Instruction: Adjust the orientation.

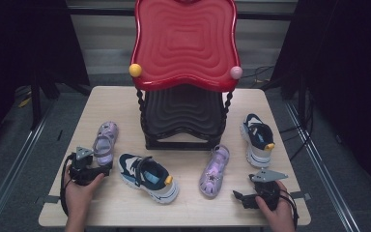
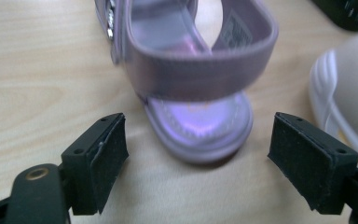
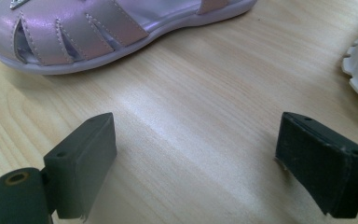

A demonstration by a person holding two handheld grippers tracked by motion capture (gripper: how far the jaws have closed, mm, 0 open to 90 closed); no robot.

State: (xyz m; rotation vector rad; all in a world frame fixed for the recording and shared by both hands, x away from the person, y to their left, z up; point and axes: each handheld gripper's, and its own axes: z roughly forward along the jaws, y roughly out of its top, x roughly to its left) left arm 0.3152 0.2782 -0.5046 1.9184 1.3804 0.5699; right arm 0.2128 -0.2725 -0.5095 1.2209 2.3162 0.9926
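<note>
Two lilac sandals and two navy-and-white sneakers lie on the wooden table [image 1: 121,101]. My left gripper [image 1: 107,167] is at the front left, held by a hand. In the left gripper view the left gripper [image 2: 198,128] is open, and the heel of the left sandal [image 2: 200,93] lies just ahead between the jaws, with the pads clear of it. That left sandal [image 1: 105,141] points away from me. At the front right, my right gripper [image 1: 236,195] faces left. It is also open [image 3: 196,133] over bare wood, short of the right sandal's [image 3: 65,37] toe.
A red wavy-topped rack [image 1: 186,43] with a black lower tier [image 1: 183,116] stands at the back middle. One sneaker [image 1: 147,176] lies front centre beside my left gripper, and its white side [image 2: 349,93] is close to the jaws. The other sneaker [image 1: 258,139] is at the right. The second sandal [image 1: 214,170] lies between them.
</note>
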